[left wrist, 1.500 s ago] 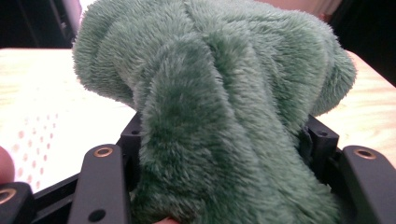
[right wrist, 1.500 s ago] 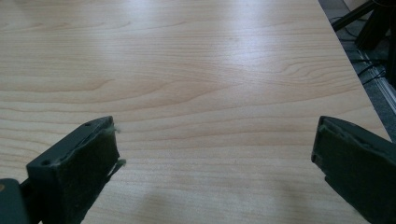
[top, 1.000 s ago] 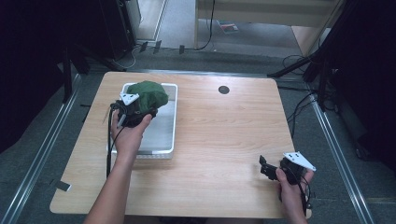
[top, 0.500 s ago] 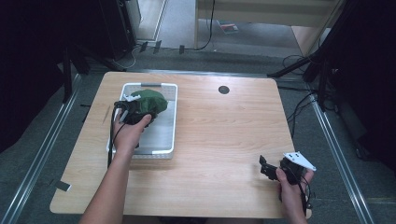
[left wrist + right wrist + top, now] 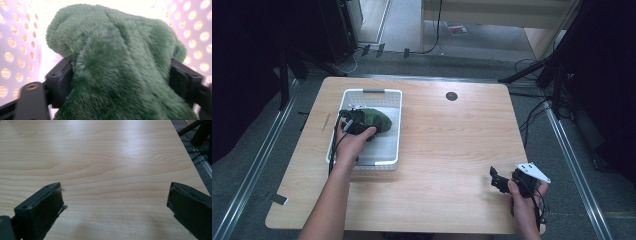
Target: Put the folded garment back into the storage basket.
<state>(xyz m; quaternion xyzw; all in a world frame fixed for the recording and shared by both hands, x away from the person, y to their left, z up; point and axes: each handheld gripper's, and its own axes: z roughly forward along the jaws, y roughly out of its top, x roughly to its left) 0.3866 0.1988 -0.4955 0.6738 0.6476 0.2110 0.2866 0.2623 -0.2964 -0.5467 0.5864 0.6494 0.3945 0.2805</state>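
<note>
Wooden bench, white perforated basket on its left side. Green plush cloth inside basket, bunched between left tongs, just opening, half-spread around it. Right tongs spread wide, well apart, empty.

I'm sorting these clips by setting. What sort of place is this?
Probably a lab or workshop set up for recording, not a home. A bare wooden table stands on grey carpet between metal rails, with loose cables and dark stands around it.
</note>
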